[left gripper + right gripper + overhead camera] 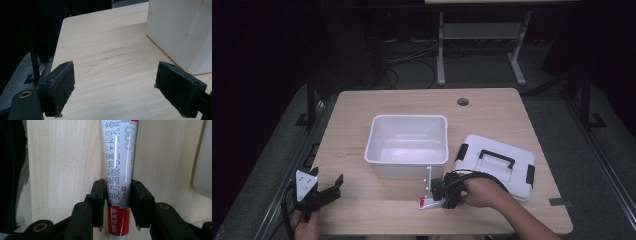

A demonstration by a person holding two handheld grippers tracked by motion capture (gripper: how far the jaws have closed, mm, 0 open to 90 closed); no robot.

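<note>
Pale wooden table (362,107) bearing white bin (407,145), white lid (498,165), tube (426,202).

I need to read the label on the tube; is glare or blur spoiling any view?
Right gripper view: tube sharp, one thin glare streak down its print. High view: tube too small to read, surroundings dark. Left gripper view: table sharp, evenly lit.

Left tongs (332,186) agape, right tongs (117,195) clamped

Bare table (362,200) is lying open before your left gripper (328,192). The white bin (407,145) is blocking the centre; the lid (497,162) is crowding your right hand (479,192).
</note>
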